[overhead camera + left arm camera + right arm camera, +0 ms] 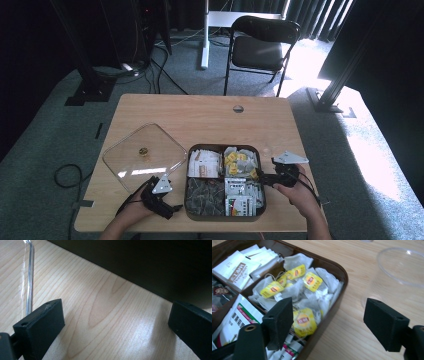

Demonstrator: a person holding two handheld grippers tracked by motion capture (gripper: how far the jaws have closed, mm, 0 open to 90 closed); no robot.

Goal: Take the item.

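A dark brown box [226,146] with four compartments of tea bags lies at the table's near middle. Yellow-tagged tea bags [304,320] fill its far right compartment [237,160]. My right gripper [262,177] is at the box's right edge and open [334,322]. One jaw hangs over the yellow-tagged bags and the other over bare wood; nothing is between them. My left gripper [172,210] rests low beside the box's near left corner, also open [117,322], with only table between its jaws and the dark box wall [150,265] just ahead.
The box's clear lid [145,157] with a gold knob [143,150] lies flat left of the box, its edge [30,277] close to my left jaw. A clear plastic cup [399,270] stands right of the box. A black chair [260,45] stands beyond the table.
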